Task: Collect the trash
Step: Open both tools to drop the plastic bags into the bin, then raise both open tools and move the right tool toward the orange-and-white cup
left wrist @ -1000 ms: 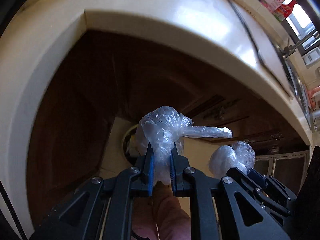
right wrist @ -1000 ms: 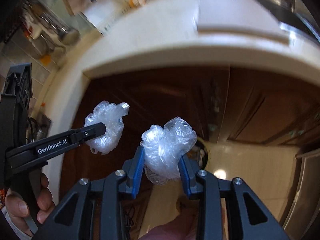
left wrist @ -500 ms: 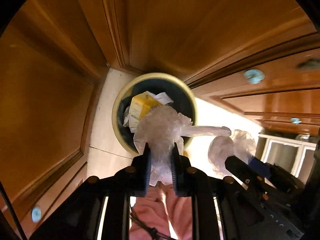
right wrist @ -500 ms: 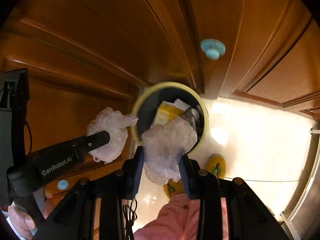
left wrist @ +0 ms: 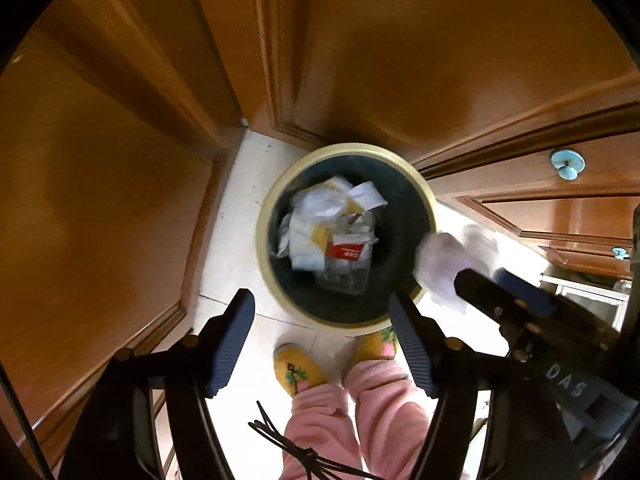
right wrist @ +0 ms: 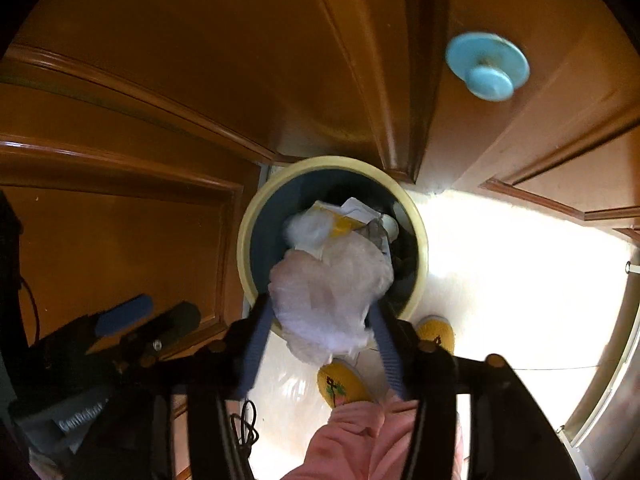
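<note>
Bin (left wrist: pixel 347 153) rim lying below both grippers: left gripper (left wrist: pixel 322 338) spreading wide, holding nothing; right gripper (right wrist: pixel 320 344) pinching plastic wad (right wrist: pixel 330 300) overhanging the near rim beside cabinet doors (right wrist: pixel 168 60).

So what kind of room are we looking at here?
Probably a home kitchen: wooden cabinet doors with a blue knob, a tiled floor, and a round waste bin full of wrappers.
</note>
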A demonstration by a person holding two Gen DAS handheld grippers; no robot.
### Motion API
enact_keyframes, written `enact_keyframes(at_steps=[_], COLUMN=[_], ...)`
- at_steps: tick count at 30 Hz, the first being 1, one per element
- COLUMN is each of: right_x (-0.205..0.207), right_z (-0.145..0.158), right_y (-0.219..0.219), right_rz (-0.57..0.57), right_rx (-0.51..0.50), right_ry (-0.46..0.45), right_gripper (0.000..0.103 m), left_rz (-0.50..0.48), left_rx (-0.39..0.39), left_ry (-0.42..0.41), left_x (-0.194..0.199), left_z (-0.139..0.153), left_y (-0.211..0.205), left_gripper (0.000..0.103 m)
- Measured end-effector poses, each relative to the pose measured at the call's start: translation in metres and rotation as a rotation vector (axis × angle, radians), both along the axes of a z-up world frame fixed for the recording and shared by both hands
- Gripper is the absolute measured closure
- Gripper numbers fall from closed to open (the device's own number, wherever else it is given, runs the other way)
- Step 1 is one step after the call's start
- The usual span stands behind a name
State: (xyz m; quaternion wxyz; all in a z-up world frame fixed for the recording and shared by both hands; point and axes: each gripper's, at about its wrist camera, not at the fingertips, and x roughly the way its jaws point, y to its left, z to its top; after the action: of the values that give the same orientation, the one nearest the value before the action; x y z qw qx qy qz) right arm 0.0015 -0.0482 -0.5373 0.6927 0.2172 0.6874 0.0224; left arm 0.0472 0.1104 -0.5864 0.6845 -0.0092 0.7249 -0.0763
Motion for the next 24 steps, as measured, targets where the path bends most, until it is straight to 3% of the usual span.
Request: enact_keyframes(at_steps=[5, 10, 15, 19, 24], right_x=[-0.004, -0.008, -0.014, -0.019, -0.025], right_z=[0.014, 0.041, 0.091, 0.137, 0.206], right_y=[0.007, 0.01, 0.009, 0.009, 0.006], right_rz=[0.027, 0.034, 0.031, 0.035, 0.039], right_rx=[-0.003, 0.0, 0.001, -0.014, -0.036], right_ry=[-0.011, -0.022, -0.062, -0.1, -0.169], right_gripper=[0.038, 0.037, 0.037, 0.037, 0.037], left_rz=[0.029, 0.035, 0.016, 0.019, 0.031], left_rx=[0.017, 0.016, 0.019, 0.015, -0.033], left_ry=[-0.012, -0.026, -0.071, -0.129, -0.185], left_x=[-0.006, -0.012, -0.017, -0.018, -0.015], left_z=[0.017, 0.05, 0.102, 0.158, 0.235], left_y=[0.016, 0.024, 0.023, 0.021, 0.019], left_gripper=[0.033, 0.033, 0.031, 0.024, 0.024])
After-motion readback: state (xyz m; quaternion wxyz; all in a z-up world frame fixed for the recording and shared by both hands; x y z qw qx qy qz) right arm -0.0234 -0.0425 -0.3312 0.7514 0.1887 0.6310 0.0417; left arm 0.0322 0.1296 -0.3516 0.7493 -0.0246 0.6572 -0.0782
